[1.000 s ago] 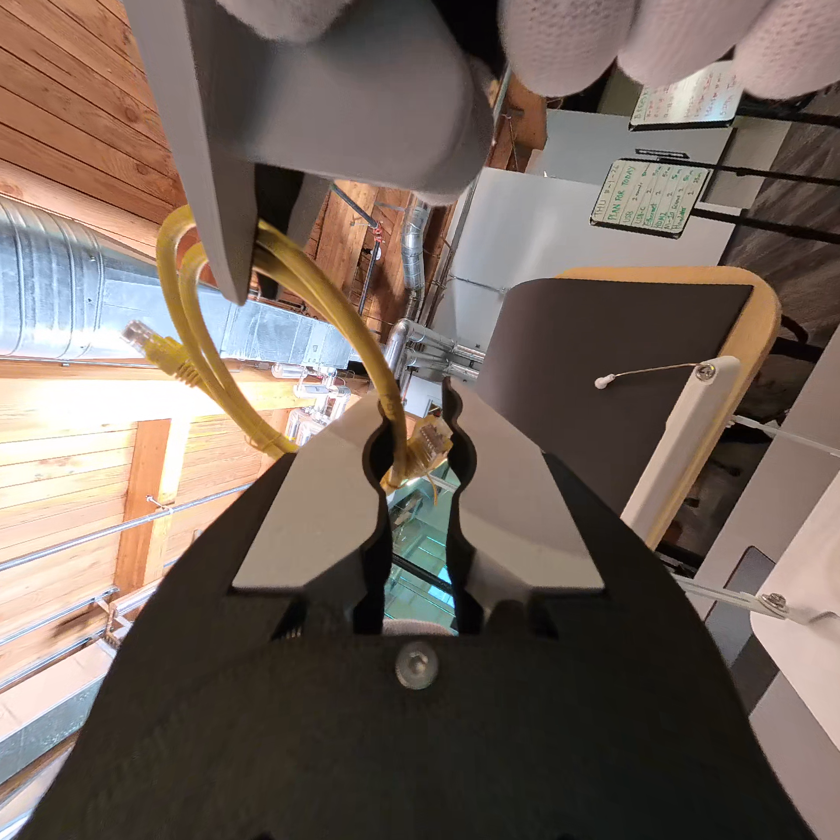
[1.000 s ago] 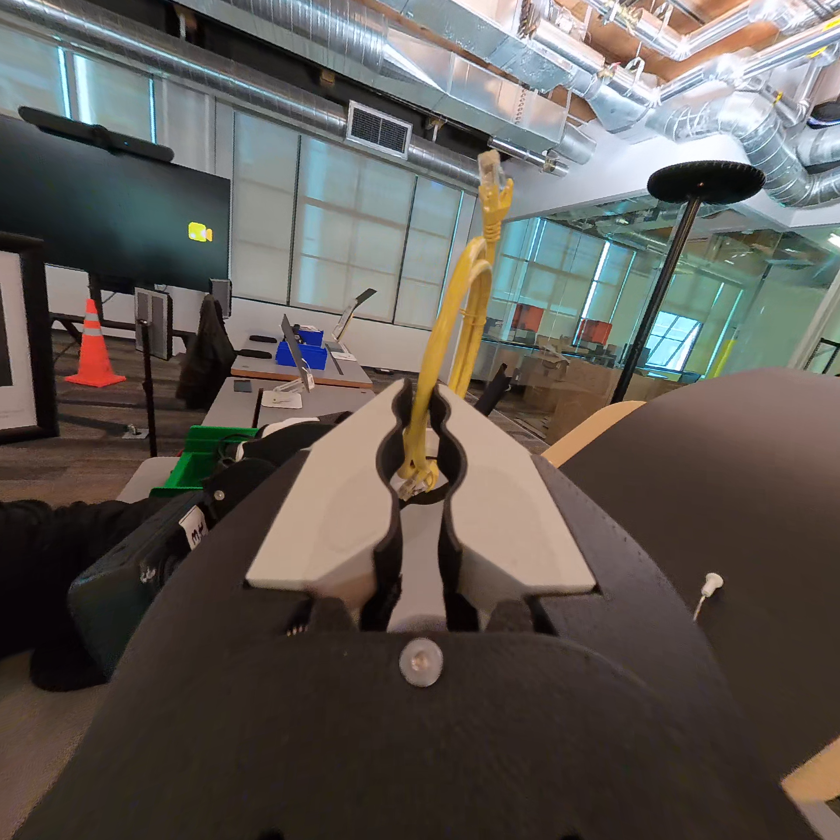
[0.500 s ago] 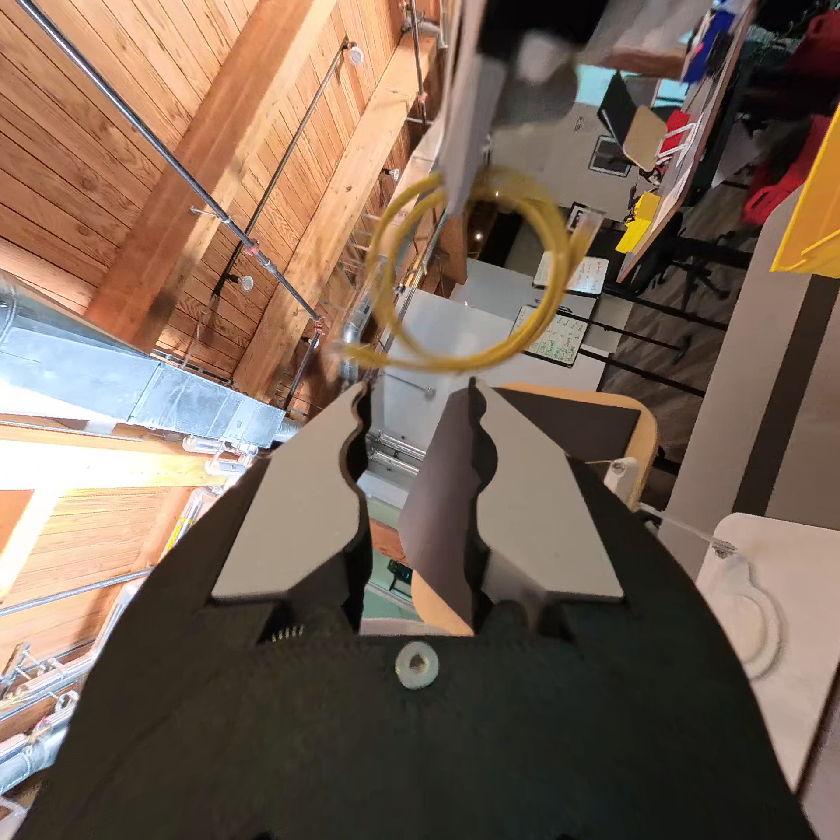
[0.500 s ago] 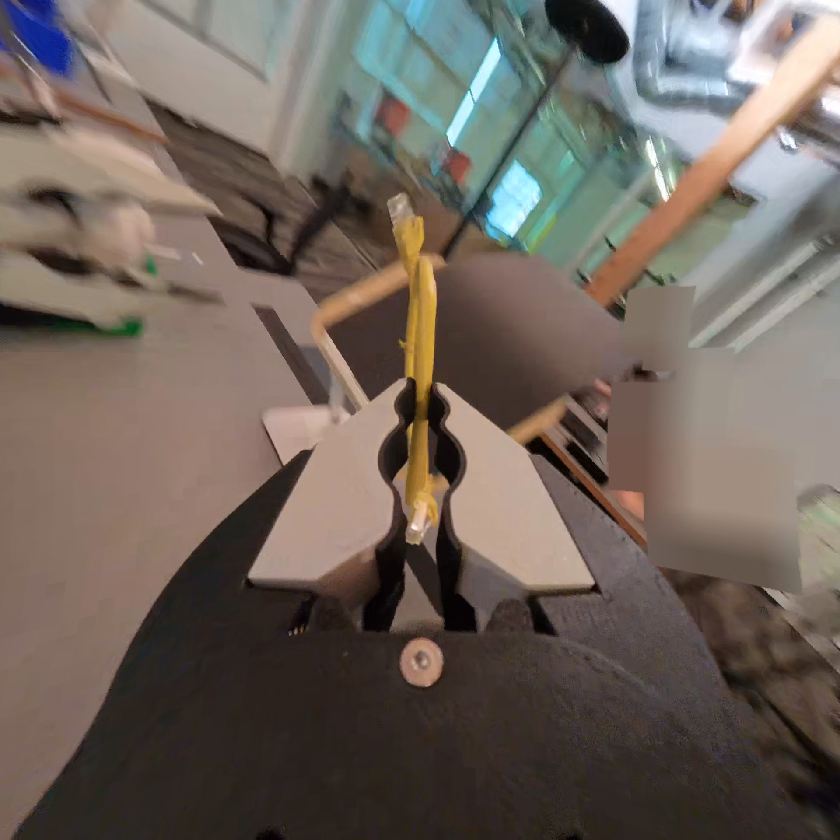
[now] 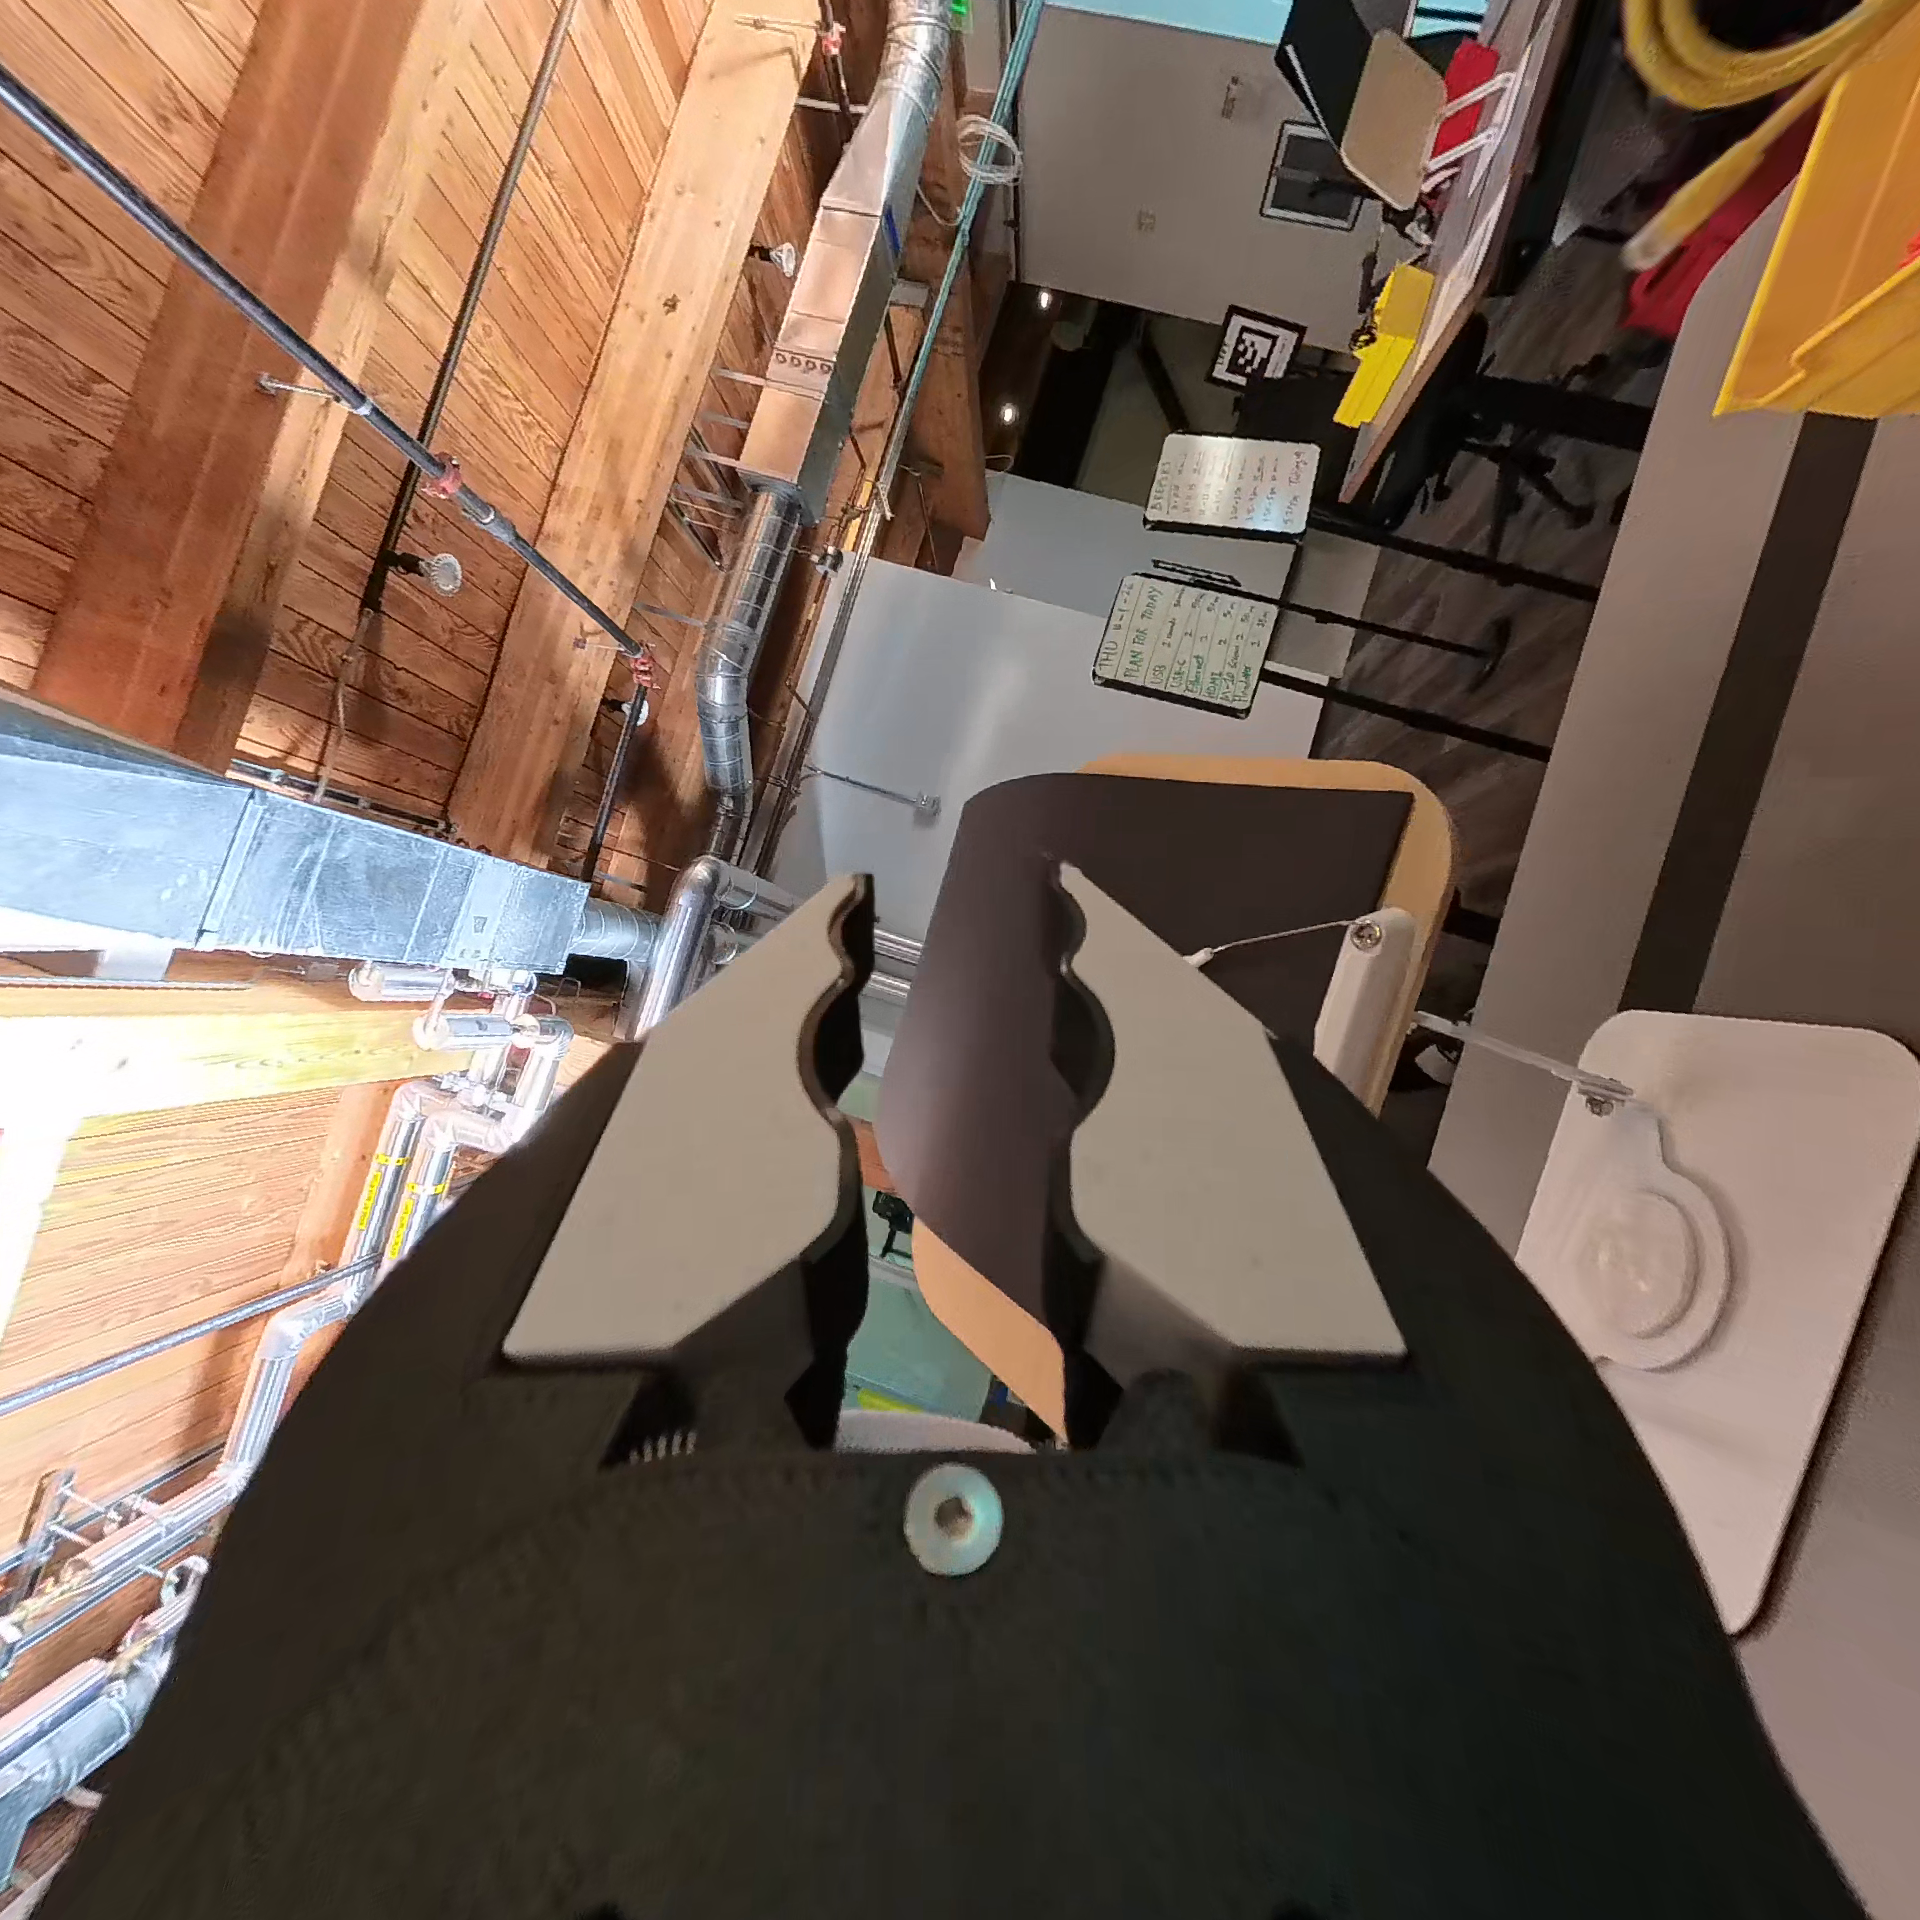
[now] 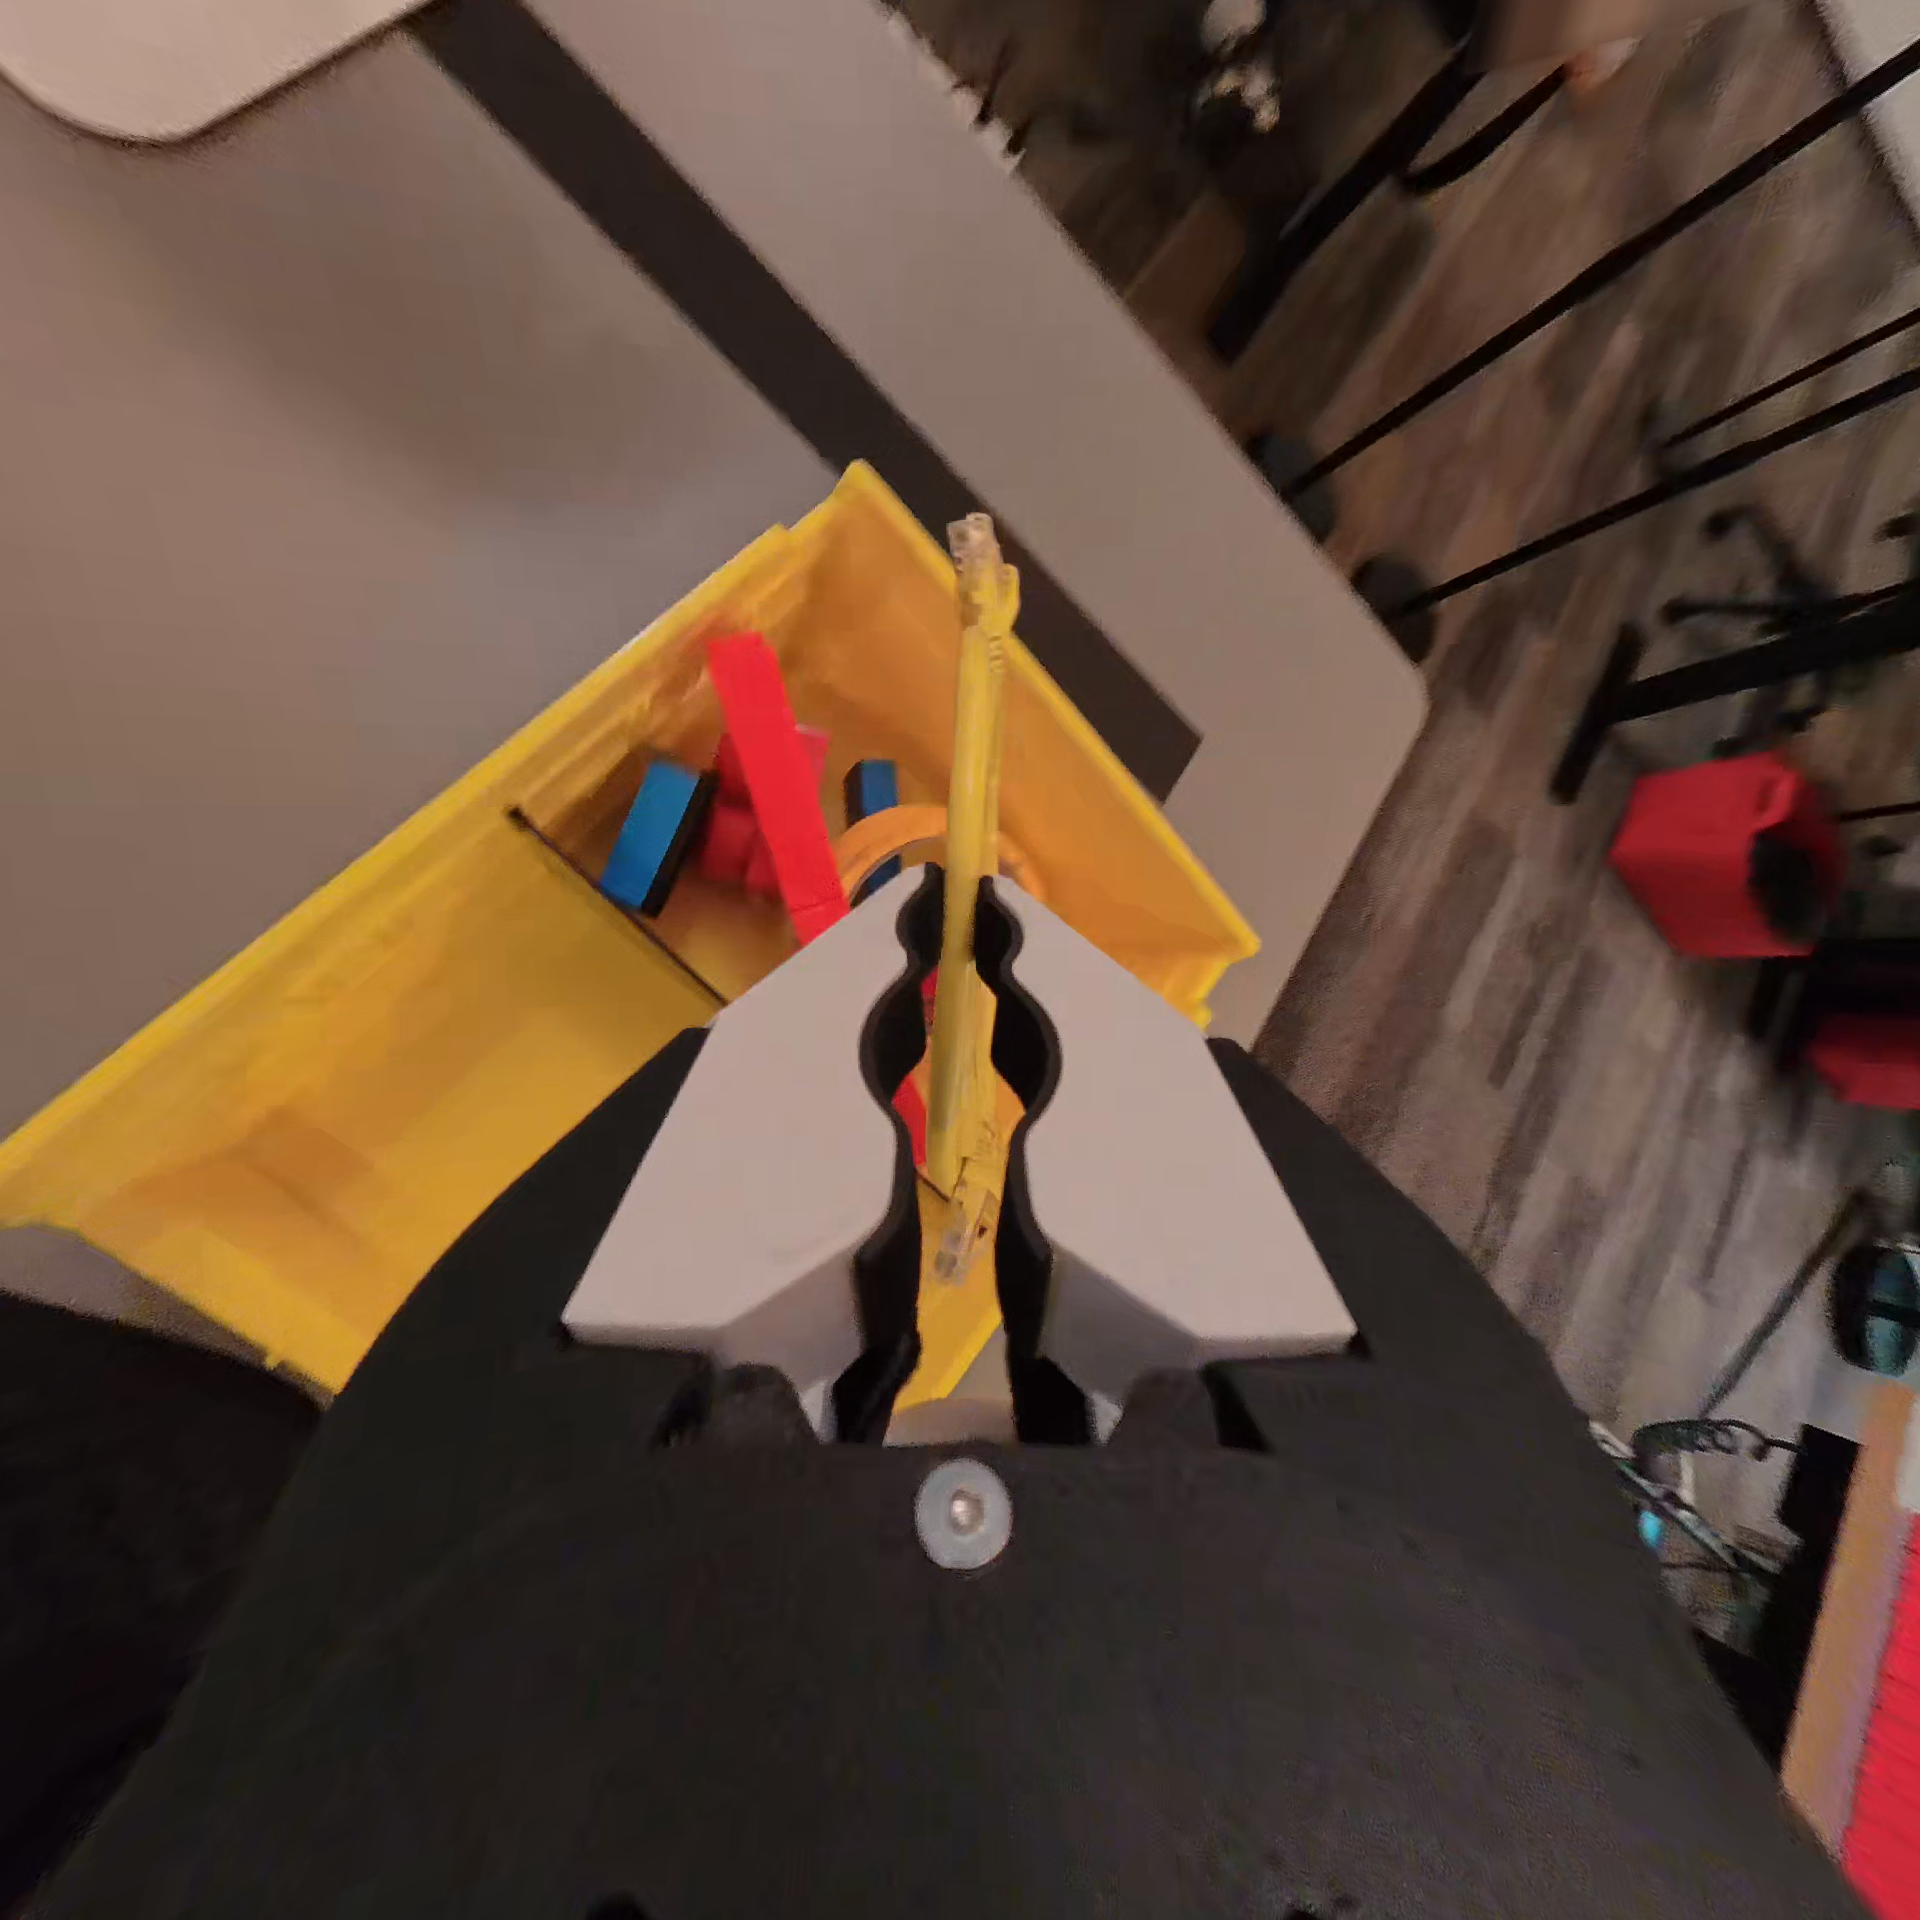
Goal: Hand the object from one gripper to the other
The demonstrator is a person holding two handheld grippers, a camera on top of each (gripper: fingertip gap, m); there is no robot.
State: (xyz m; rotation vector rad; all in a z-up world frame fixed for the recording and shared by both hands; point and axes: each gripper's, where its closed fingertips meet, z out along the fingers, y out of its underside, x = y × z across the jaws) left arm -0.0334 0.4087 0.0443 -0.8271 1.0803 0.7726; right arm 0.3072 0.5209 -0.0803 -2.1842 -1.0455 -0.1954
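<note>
A coiled yellow network cable (image 6: 977, 790) sits between the fingers of my right gripper (image 6: 956, 883), which is shut on it. One clear plug sticks out past the fingertips, the other lies back between the fingers. The cable hangs above the open yellow bin (image 6: 436, 987). My left gripper (image 5: 956, 883) is open and empty, tilted up toward a dark chair back (image 5: 1195, 862). In the left wrist view a blurred part of the cable (image 5: 1745, 62) shows at the top right corner, above the bin's edge (image 5: 1839, 270).
The yellow bin holds red and blue pieces (image 6: 769, 769) behind a divider and stands on a grey table (image 6: 260, 436). A white plate (image 5: 1683, 1268) lies on the table near the left gripper. Red bins (image 6: 1714, 852) and black stands are on the floor beyond the table edge. My hands' fingertips stand some 40 cm from each other.
The right gripper has carried the cable away from the left gripper and swung down over the yellow bin. The left gripper let go of the cable, opened wider and stayed pointing up.
</note>
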